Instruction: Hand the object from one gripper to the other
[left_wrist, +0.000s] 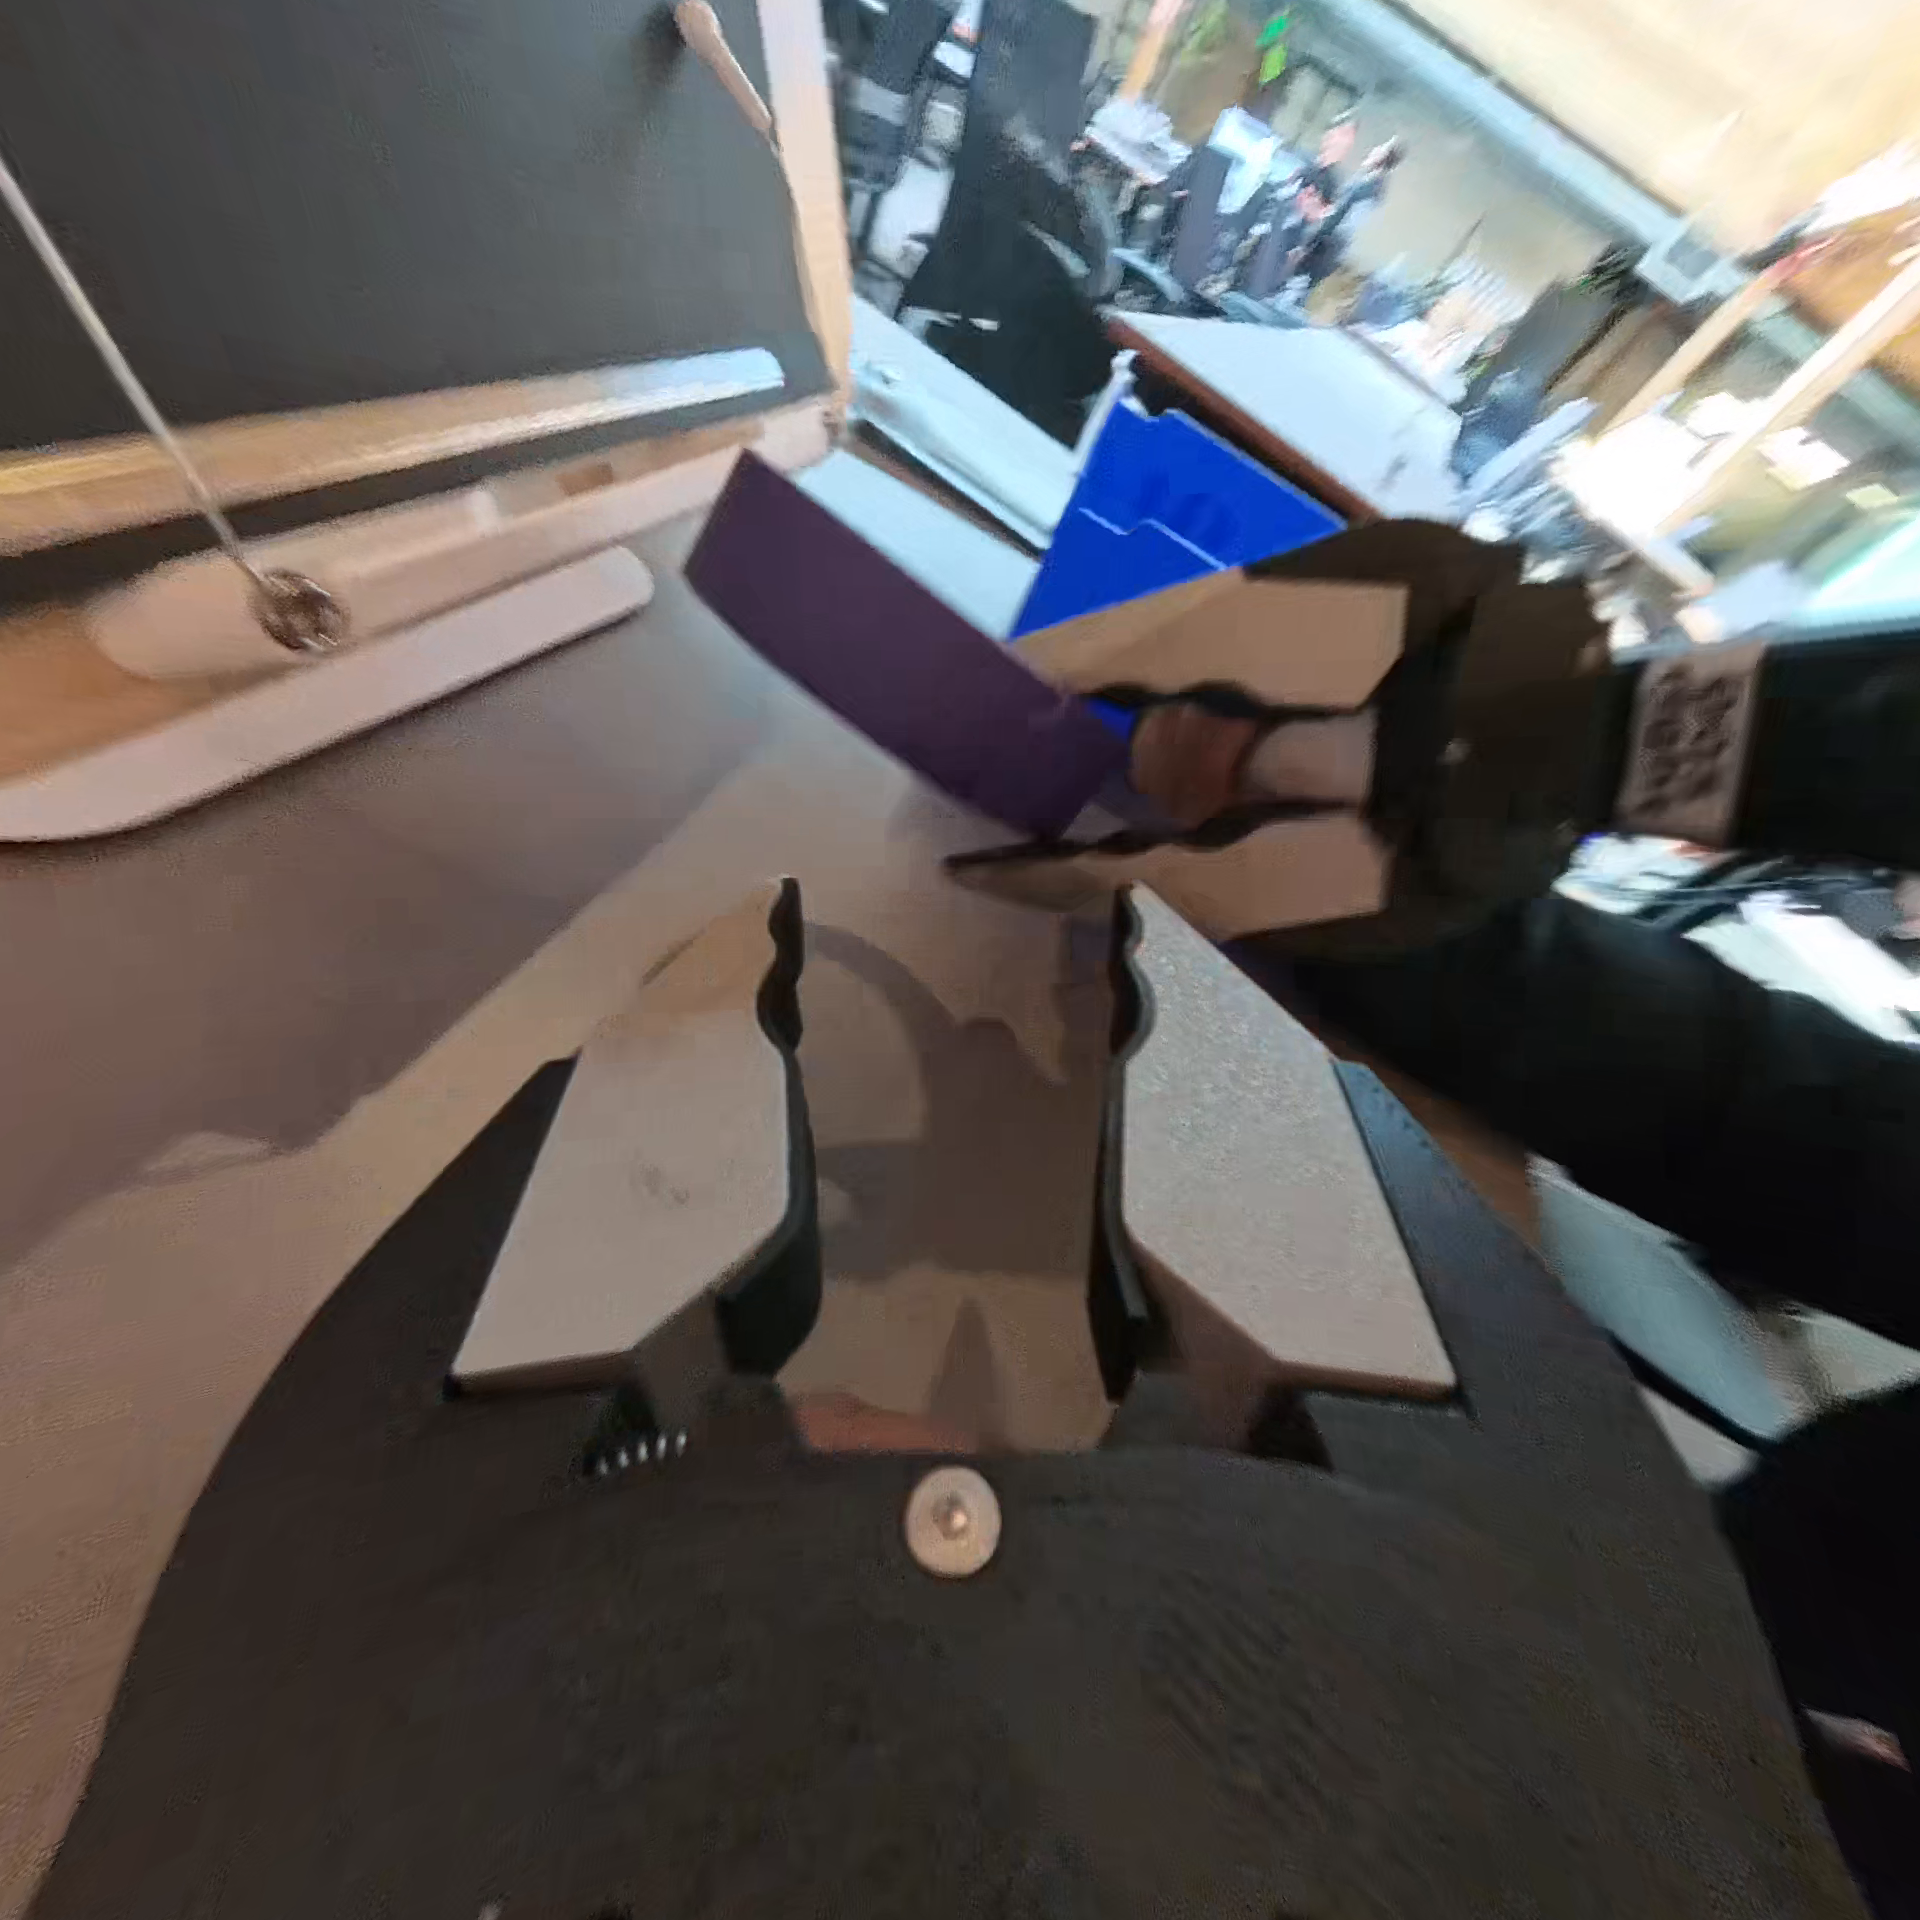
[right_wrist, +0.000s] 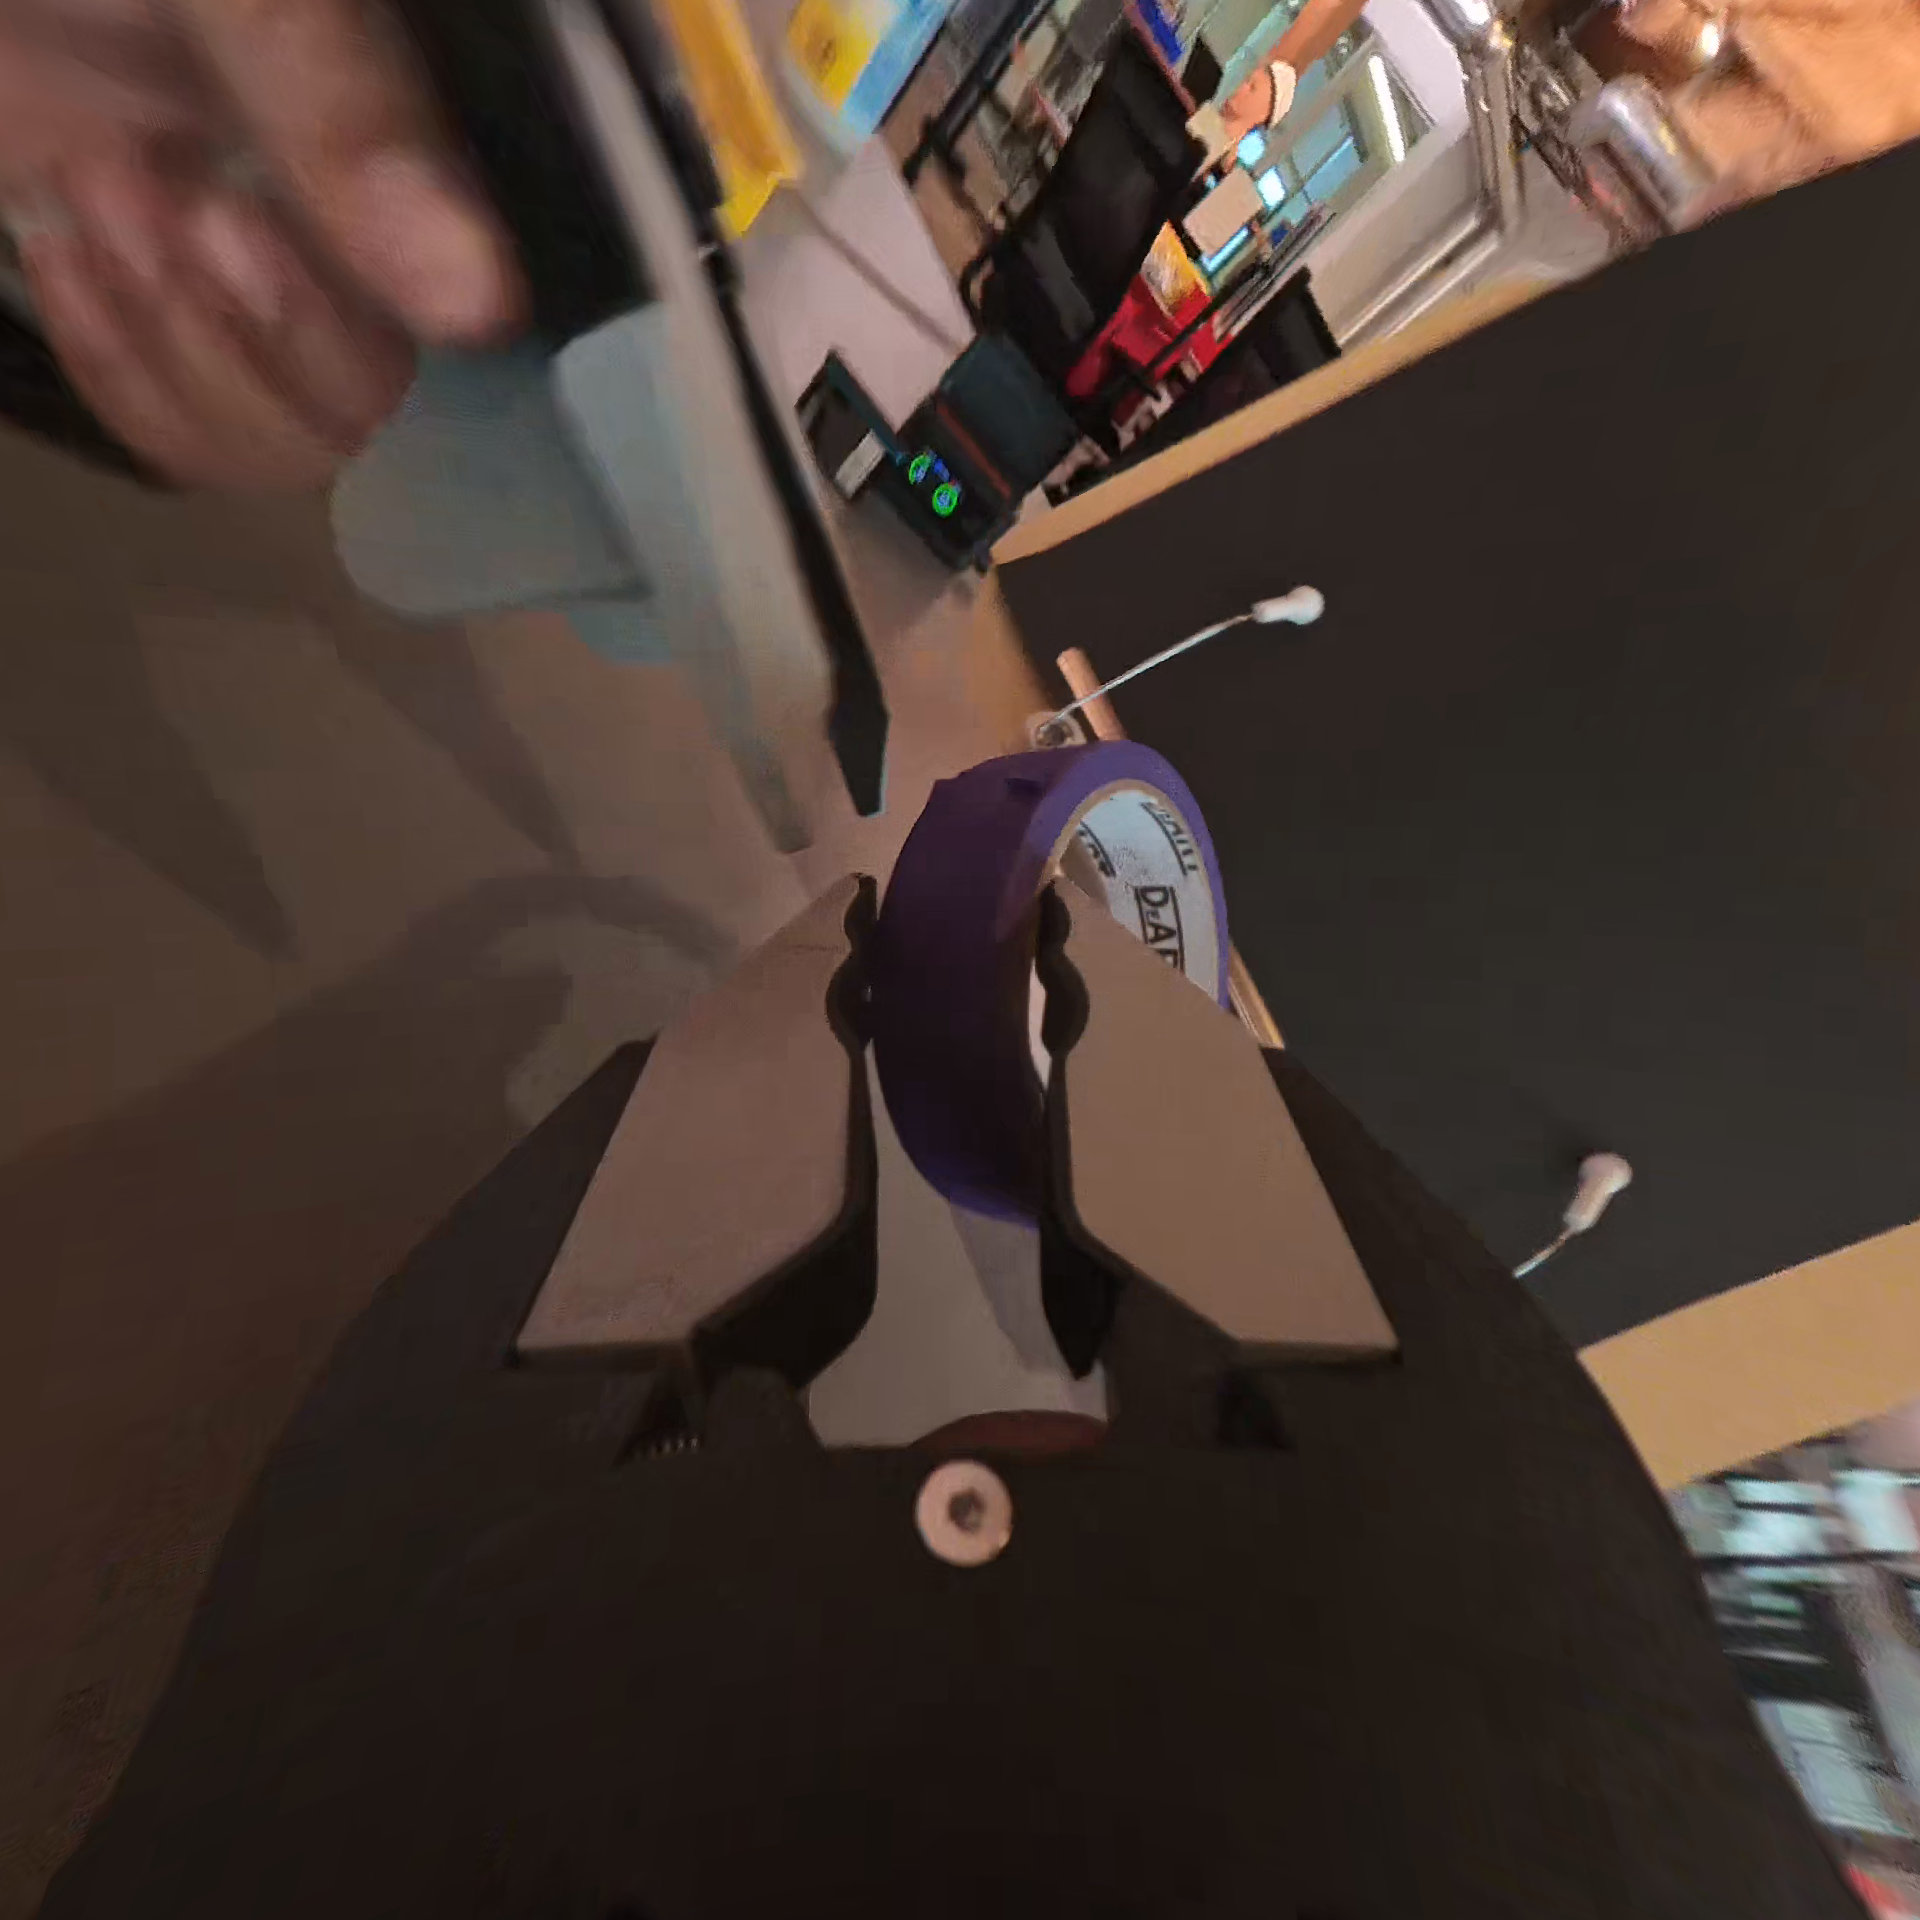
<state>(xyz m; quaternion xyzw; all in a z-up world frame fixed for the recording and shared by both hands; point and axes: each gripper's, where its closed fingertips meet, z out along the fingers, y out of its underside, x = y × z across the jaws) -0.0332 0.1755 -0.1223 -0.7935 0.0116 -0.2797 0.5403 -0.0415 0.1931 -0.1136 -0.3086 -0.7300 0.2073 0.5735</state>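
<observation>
A roll of purple tape (right_wrist: 961, 1049) with a white inner core sits between the fingers of my right gripper (right_wrist: 956, 914), which is shut on its wall. In the left wrist view the same purple tape roll (left_wrist: 894, 644) is held above the dark table by the right gripper (left_wrist: 997, 748), which comes in from the right. My left gripper (left_wrist: 961, 904) is open and empty, its fingertips just below and in front of the right gripper's lower finger, apart from the tape.
A dark board with a wooden frame (left_wrist: 416, 208) stands at the back, with thin metal rods (left_wrist: 125, 374) and a white base (left_wrist: 343, 675) below it. A blue bin (left_wrist: 1174, 520) lies beyond the tape. A blurred hand (right_wrist: 239, 229) shows at upper left of the right wrist view.
</observation>
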